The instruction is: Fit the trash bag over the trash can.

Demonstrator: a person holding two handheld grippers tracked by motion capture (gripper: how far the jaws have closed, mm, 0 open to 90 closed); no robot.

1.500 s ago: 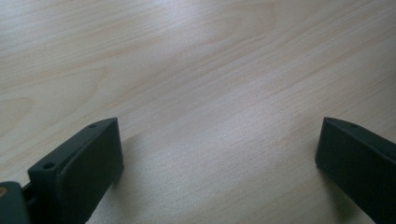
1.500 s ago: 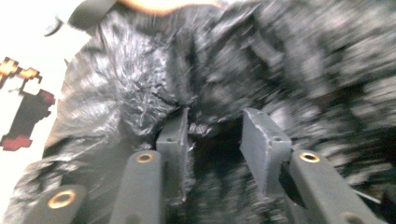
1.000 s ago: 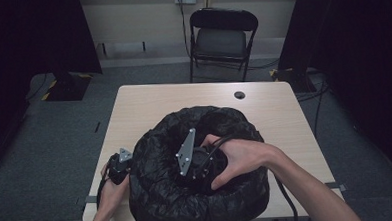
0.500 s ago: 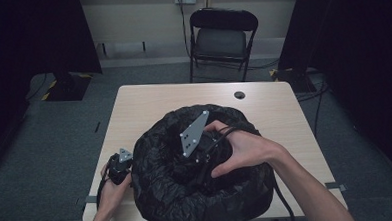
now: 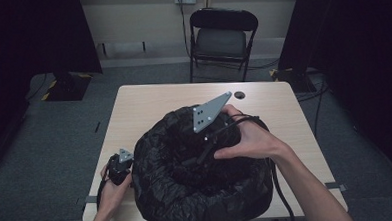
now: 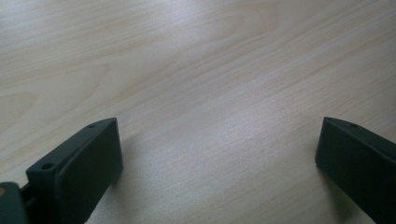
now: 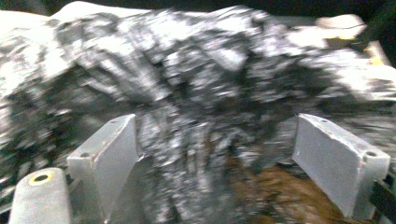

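Note:
A big crumpled black plastic bag (image 5: 197, 195) with its rim rolled down sits on the near half of the wooden table (image 5: 149, 107). My right gripper (image 5: 196, 158), grey plate up, points down into the bag's mouth from its far rim. In the right gripper view its jaws (image 7: 217, 158) stand wide apart and have just been opening; nothing lies between the pads, and the blurred black bag (image 7: 196, 74) with something brown low inside lies beyond. My left gripper (image 5: 117, 169) rests at the bag's left, open over bare wood (image 6: 219, 154).
A small black round thing (image 5: 239, 95) lies near the table's far edge. A folding chair (image 5: 221, 39) stands behind the table. Dark curtains hang on both sides. The far half of the tabletop is bare wood.
My right hand has lifted and moved toward the bag's far rim, its grey plate tilting up. The left hand has stayed put.

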